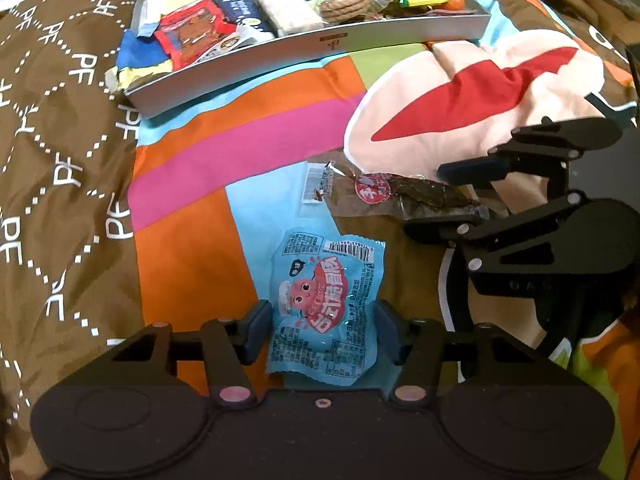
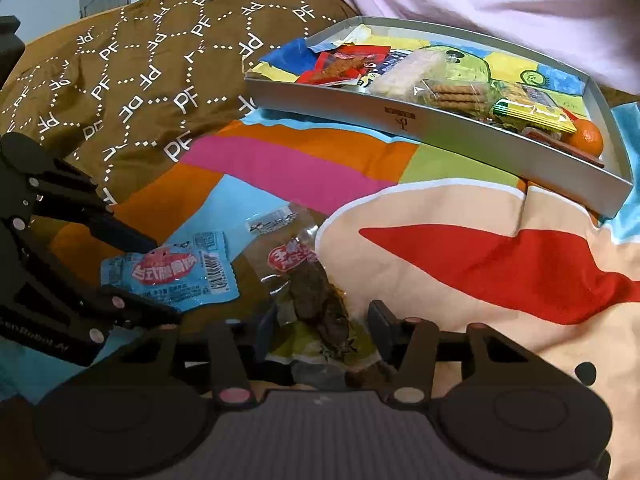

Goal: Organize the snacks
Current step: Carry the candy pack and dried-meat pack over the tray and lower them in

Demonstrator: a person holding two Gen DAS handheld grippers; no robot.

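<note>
Jaws of the left gripper (image 1: 320, 330) pinch one light-blue plastic snack packet (image 1: 326, 308) on the colourful bedspread (image 1: 248, 148), while from the right wrist the right gripper (image 2: 322, 330) straddles one clear brown-filled snack pouch (image 2: 316, 300), grip unclear, one grey tray (image 2: 440, 132) beyond.

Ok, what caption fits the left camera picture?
Left gripper straddles the blue snack packet on the bedspread; tray waits beyond.
</note>
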